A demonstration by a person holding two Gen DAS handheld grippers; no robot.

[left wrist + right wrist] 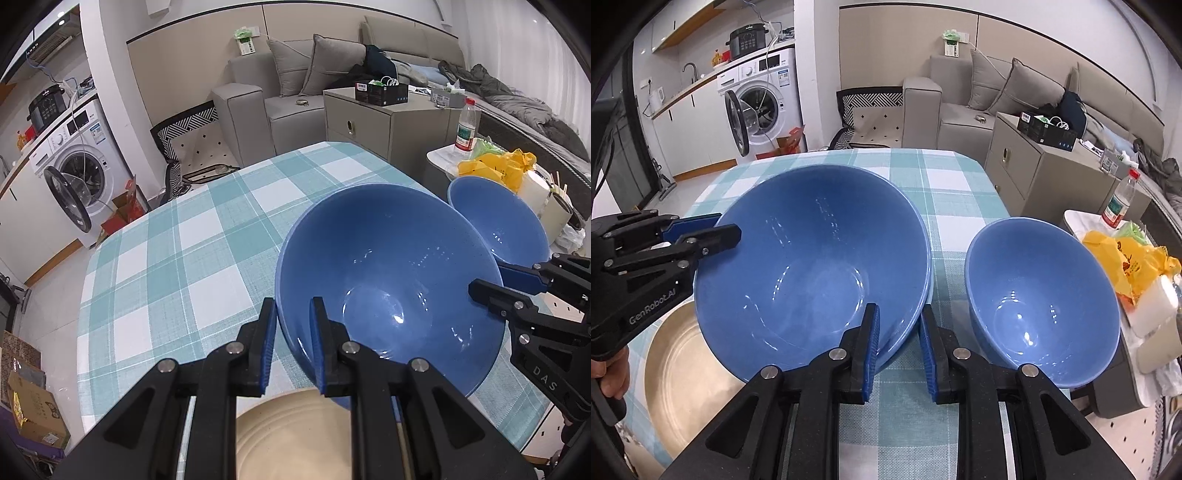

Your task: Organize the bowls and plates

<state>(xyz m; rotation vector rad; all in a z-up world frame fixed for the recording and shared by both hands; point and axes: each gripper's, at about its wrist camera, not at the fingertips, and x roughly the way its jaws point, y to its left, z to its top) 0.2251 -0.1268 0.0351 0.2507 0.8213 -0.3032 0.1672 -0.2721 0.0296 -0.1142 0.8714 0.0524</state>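
A large blue bowl (388,266) hangs low over the checked tablecloth, held by both grippers. My left gripper (293,332) is shut on its near-left rim, one pad inside and one outside. In the right wrist view, my right gripper (899,332) is shut on the large bowl's (812,258) near-right rim. A second rim seems to show just under the bowl's right edge. The left gripper (718,229) clamps the far-left rim there, and the right gripper (491,277) shows at the bowl's right side. A smaller blue bowl (1041,302) stands to the right. A beige plate (683,376) lies at the near left, partly under the large bowl.
The table's checked cloth (184,258) stretches left and back. Off the right edge stands a low side table with a yellow bag (1126,258), a water bottle (1119,203) and cups. A grey cabinet (362,122), a sofa and a washing machine (77,173) lie beyond. A hand (611,373) holds the left gripper.
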